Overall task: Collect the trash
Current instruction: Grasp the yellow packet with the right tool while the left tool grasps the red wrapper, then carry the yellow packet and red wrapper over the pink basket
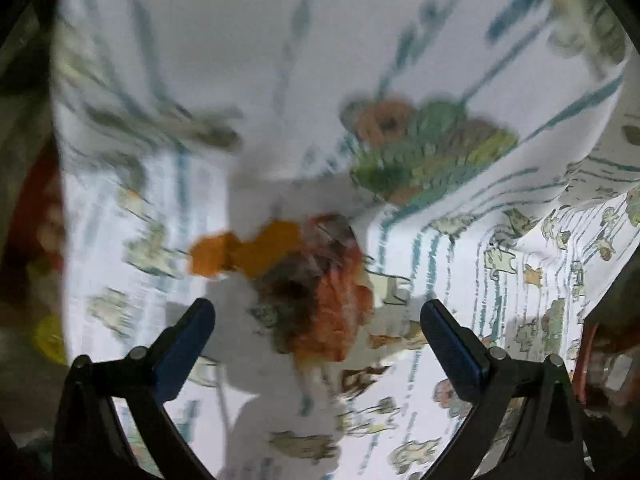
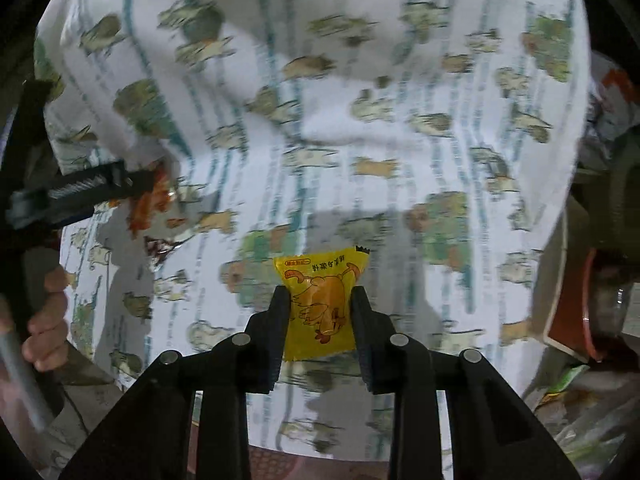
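Note:
A crumpled orange and brown snack wrapper [image 1: 304, 280] lies on the white patterned bedsheet [image 1: 200, 60]. My left gripper [image 1: 318, 312] is open, its blue-padded fingers on either side of the wrapper's near end, not touching it. My right gripper [image 2: 320, 300] is shut on a yellow packet with a cartoon chicken [image 2: 320, 300], held above the sheet [image 2: 360, 120]. In the right wrist view the left gripper [image 2: 80, 192] shows at the far left beside the orange wrapper [image 2: 156, 200]. The left wrist view is blurred.
The bedsheet is rumpled with a raised fold at the back. A red and white box [image 2: 560, 320] and a clear plastic bag with trash [image 2: 580, 420] sit at the right edge. A hand [image 2: 44, 320] holds the left gripper's handle.

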